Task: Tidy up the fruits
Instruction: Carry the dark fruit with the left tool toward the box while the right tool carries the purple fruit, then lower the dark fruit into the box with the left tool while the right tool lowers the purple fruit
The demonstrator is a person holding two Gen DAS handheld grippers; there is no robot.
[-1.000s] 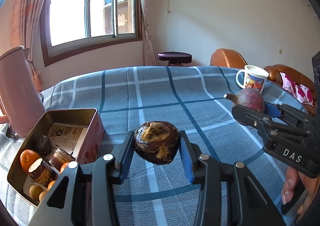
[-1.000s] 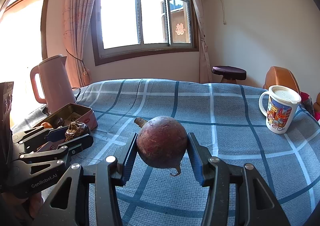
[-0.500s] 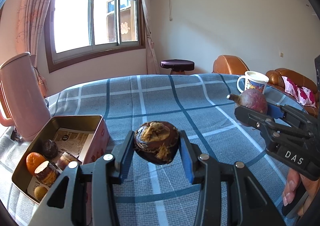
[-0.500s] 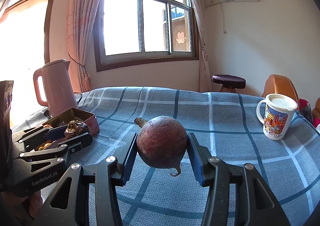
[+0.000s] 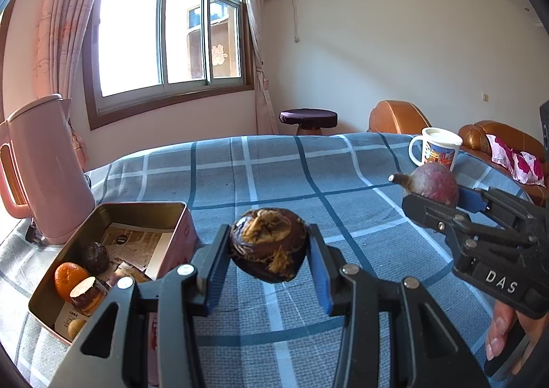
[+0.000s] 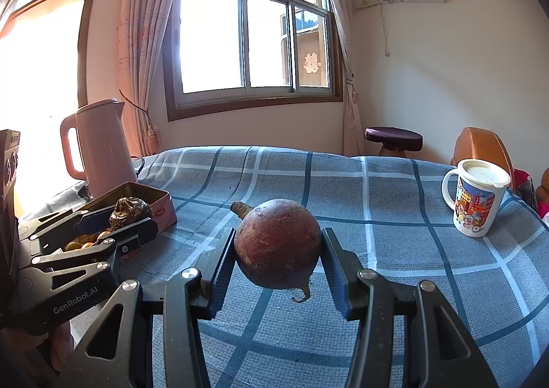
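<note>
My left gripper [image 5: 268,252] is shut on a dark brown fruit with a tan, torn top [image 5: 267,244], held above the plaid cloth just right of an open metal tin [image 5: 171,208]. The tin holds an orange [image 5: 68,280], dark fruits and small yellow ones. My right gripper [image 6: 277,250] is shut on a round reddish-purple fruit with a stub stem [image 6: 278,244], also held off the table. In the left wrist view the right gripper [image 5: 442,197] shows at the right with its purple fruit [image 5: 432,184]. The left gripper [image 6: 113,221] and its brown fruit [image 6: 130,209] show at the left in the right wrist view.
A pink kettle [image 5: 44,168] stands behind the tin at the table's left. A printed mug [image 6: 477,202] stands at the far right. The table carries a blue plaid cloth [image 5: 274,175]. A stool [image 5: 308,118] and orange armchairs [image 5: 394,115] lie beyond it.
The left wrist view has tilted upward a little, so the tin and table sit lower in frame. Both fruits stay clamped as before.
</note>
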